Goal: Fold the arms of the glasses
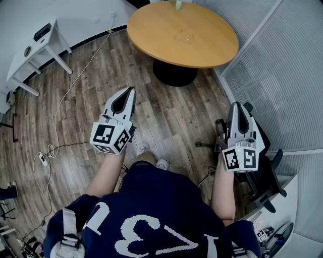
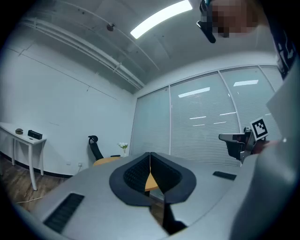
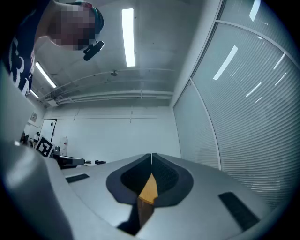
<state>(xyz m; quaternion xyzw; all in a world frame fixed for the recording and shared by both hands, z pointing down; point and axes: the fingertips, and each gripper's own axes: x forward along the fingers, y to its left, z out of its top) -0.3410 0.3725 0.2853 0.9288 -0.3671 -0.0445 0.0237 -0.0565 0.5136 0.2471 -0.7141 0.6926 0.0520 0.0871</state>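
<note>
A round wooden table point(image 1: 212, 48) stands ahead of me. A faint, clear pair of glasses point(image 1: 184, 36) lies near its middle; its arms are too faint to make out. My left gripper point(image 1: 130, 90) hovers over the wood floor, well short of the table, shut with nothing in it. My right gripper point(image 1: 236, 105) is also shut and empty, and floats at the right, short of the table's near edge. In the left gripper view the jaws point(image 2: 150, 154) meet with only a sliver of tabletop showing between them. In the right gripper view the jaws point(image 3: 151, 154) are likewise together.
A small vase point(image 1: 178, 5) stands at the table's far edge. A black office chair point(image 1: 262, 171) is under my right arm, beside the glass wall with blinds point(image 1: 287, 75). A white desk point(image 1: 30, 45) stands far left. Cables point(image 1: 55, 131) trail across the floor.
</note>
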